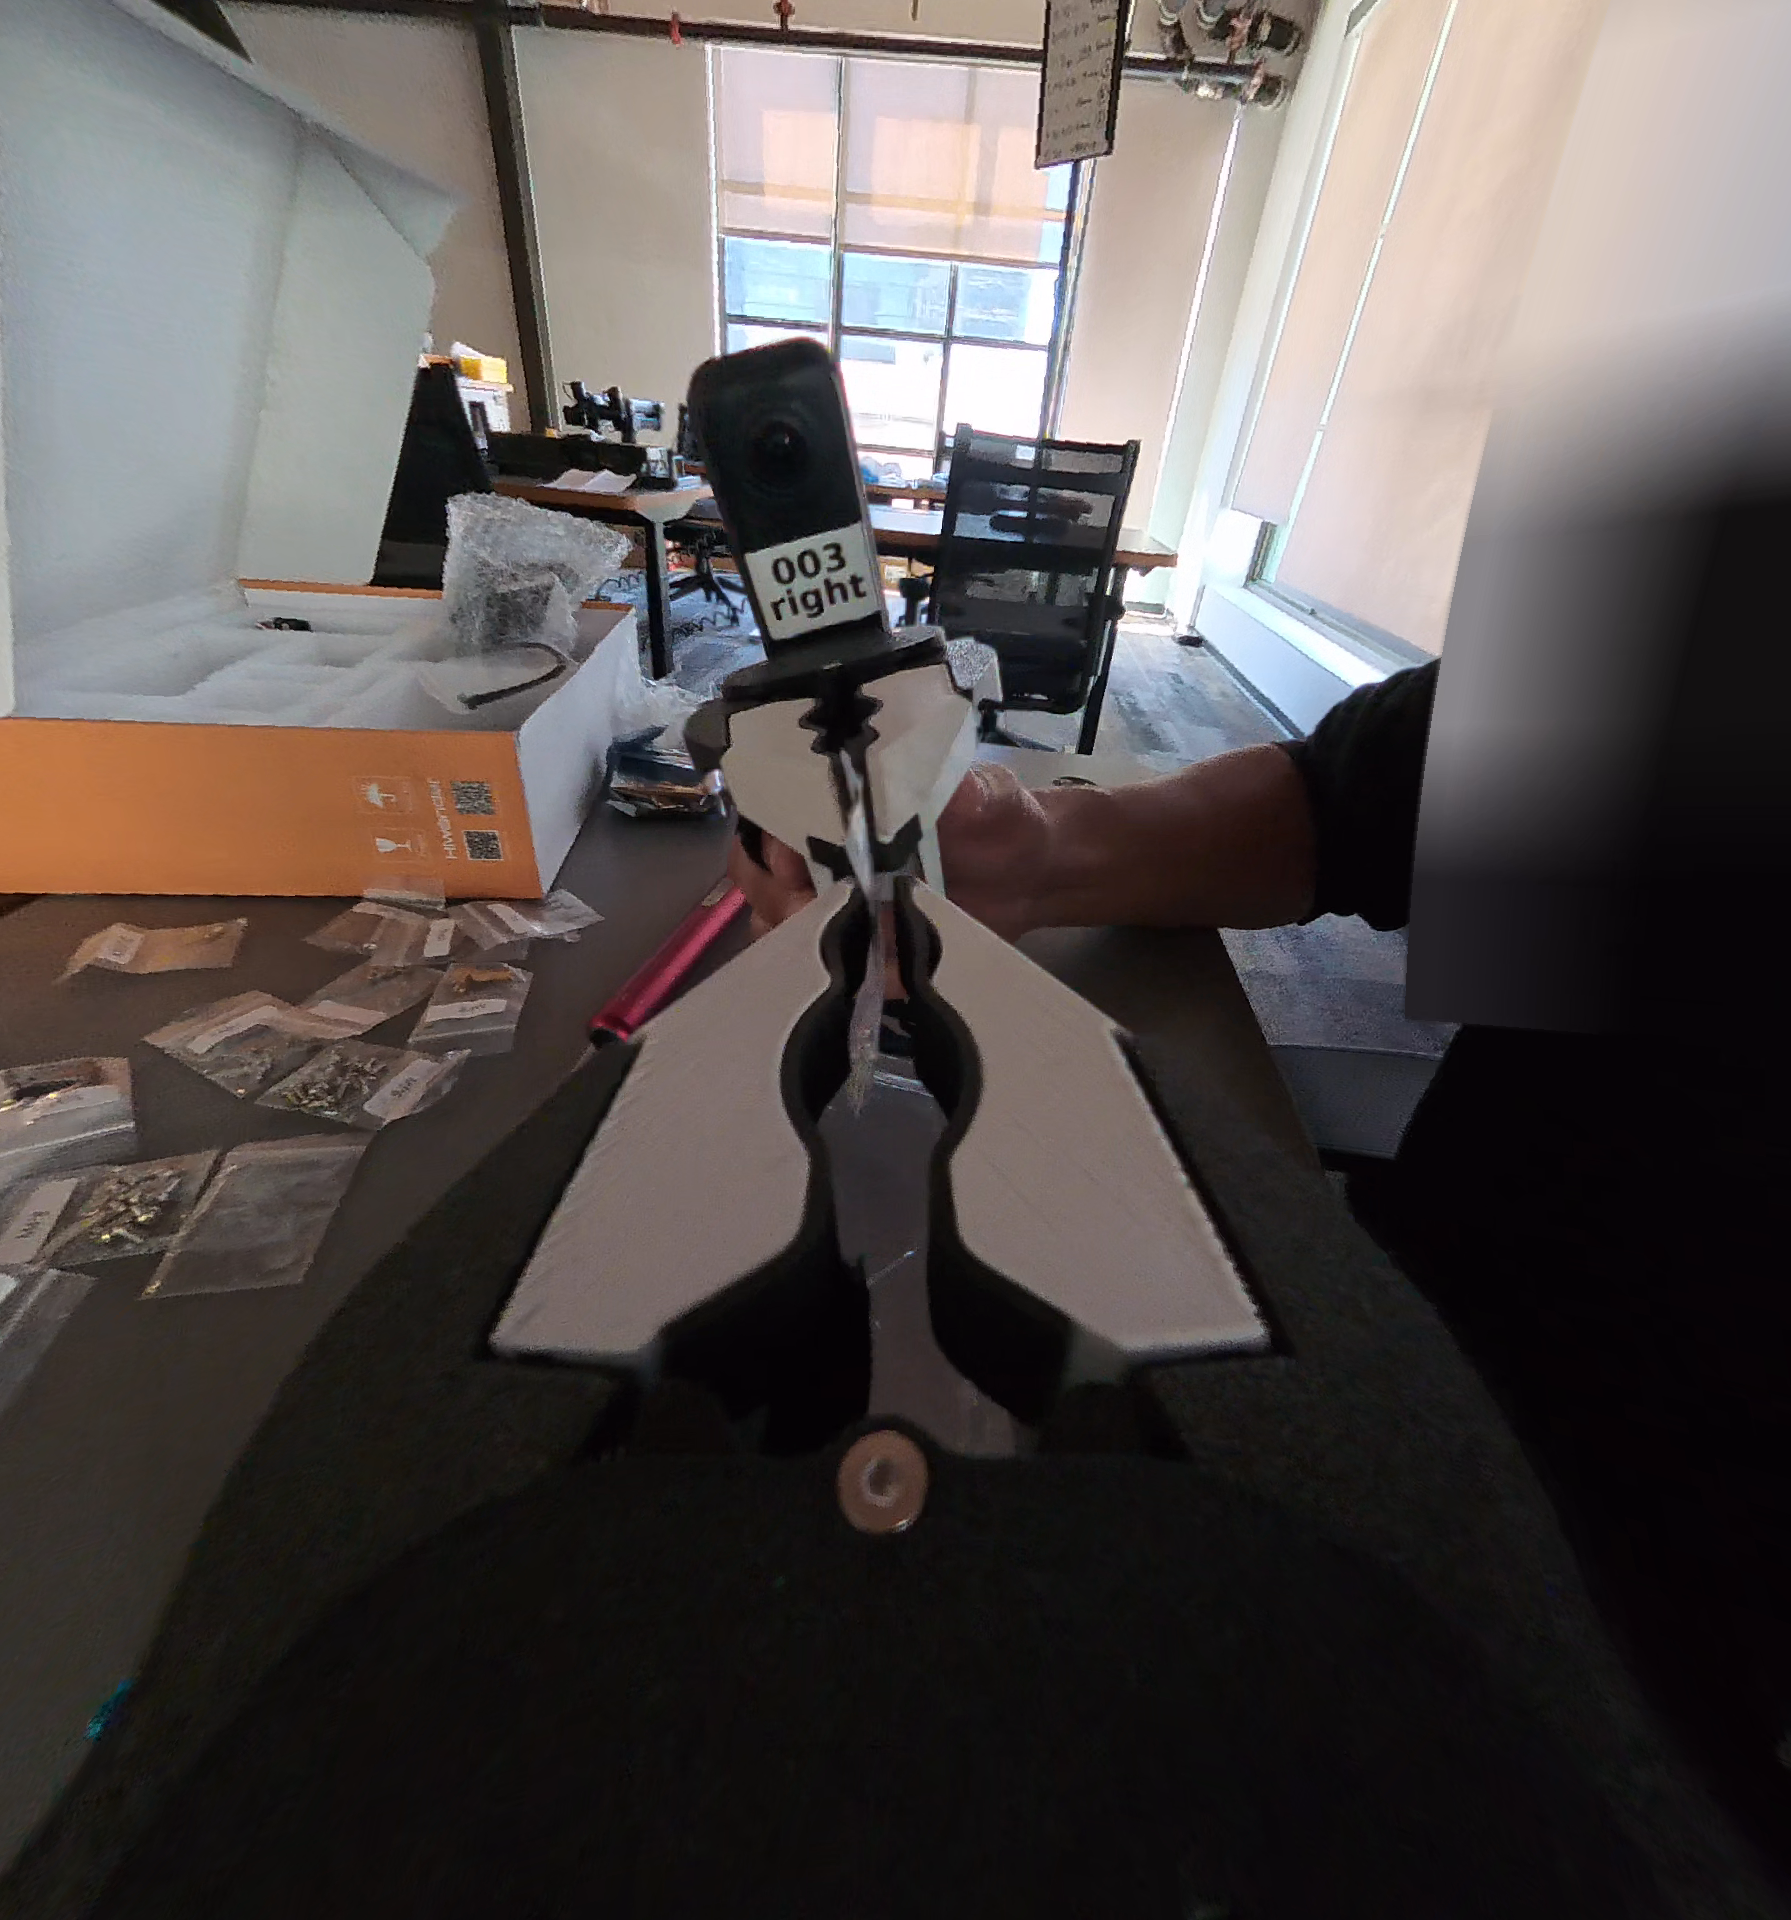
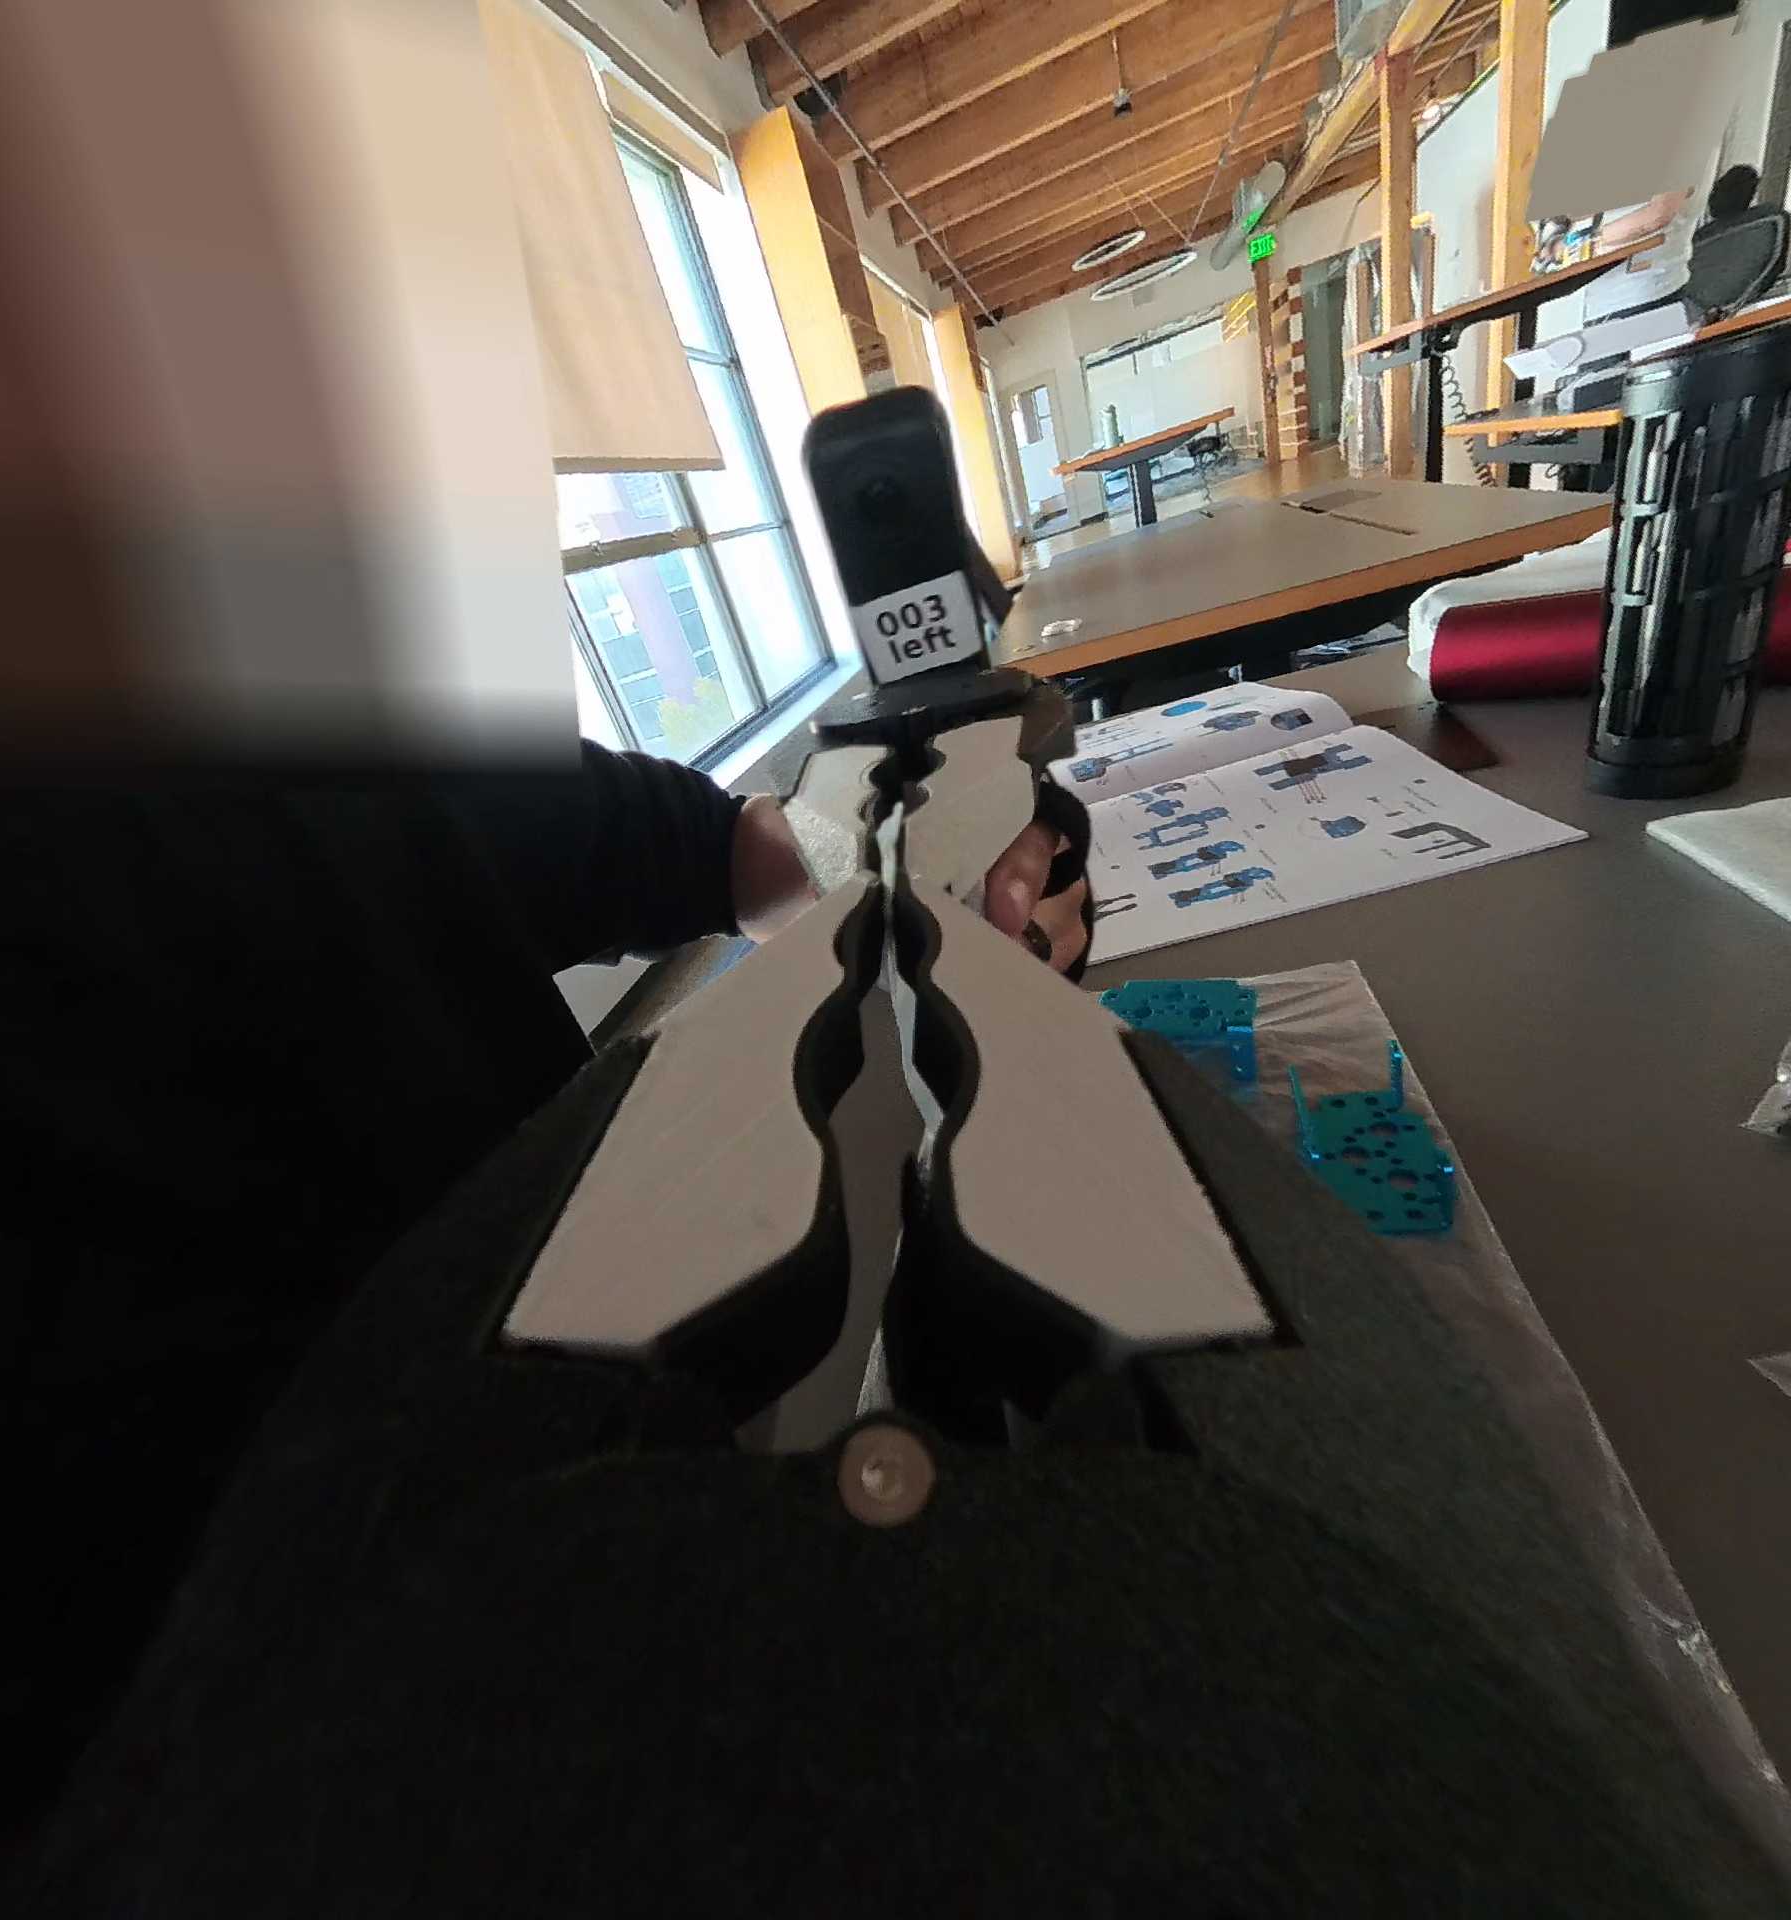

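Above the dark bench (image 1: 1130, 966), left gripper (image 1: 863, 904) and right gripper (image 2: 886, 894) meet tip to tip, both jaws pressed together pinching one thin clear plastic strip (image 1: 863, 1029). Small clear screw bags (image 1: 330, 1070) lie left of it; blue perforated metal brackets (image 2: 1379, 1153) right.

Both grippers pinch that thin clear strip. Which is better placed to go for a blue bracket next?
Right, likely. The blue brackets lie on the plastic sheet just beside the right gripper; the left gripper has only small screw bags beside it. Right must release the clear strip first.
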Available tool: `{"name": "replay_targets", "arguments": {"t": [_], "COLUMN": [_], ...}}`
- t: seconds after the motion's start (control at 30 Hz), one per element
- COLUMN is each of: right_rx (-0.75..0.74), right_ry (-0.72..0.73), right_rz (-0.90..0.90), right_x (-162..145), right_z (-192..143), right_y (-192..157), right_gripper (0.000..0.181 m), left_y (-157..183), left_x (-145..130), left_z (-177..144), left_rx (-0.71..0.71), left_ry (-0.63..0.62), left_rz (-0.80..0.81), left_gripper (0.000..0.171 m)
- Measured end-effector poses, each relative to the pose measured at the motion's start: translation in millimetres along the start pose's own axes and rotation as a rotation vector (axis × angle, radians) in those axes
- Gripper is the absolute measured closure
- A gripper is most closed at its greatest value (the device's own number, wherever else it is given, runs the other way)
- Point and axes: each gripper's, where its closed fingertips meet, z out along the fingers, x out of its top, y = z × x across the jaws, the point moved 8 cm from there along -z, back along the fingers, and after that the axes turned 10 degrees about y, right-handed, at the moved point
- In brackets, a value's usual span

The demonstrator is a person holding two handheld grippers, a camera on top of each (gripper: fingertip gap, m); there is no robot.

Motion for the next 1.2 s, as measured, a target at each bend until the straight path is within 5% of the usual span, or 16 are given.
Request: {"name": "replay_targets", "arguments": {"t": [0.1,0.2,1.2], "right_rx": [-0.009,0.013,-0.049], "right_ry": [0.007,-0.004,0.077], "right_rz": [0.003,0.004,0.003], "right_x": [0,0,6], "right_z": [0,1,-2], "right_y": [1,-1,1], "right_gripper": [0.181,0.181,0.18], "left_y": [2,1,-10], "left_x": [-1,-1,6], "left_z": [2,1,-4], "left_rx": [-0.007,-0.028,0.036], "left_ry": [-0.004,0.009,0.092], "left_rz": [-0.011,-0.026,-0.149], "left_gripper": [0.16,0.171,0.171]}}
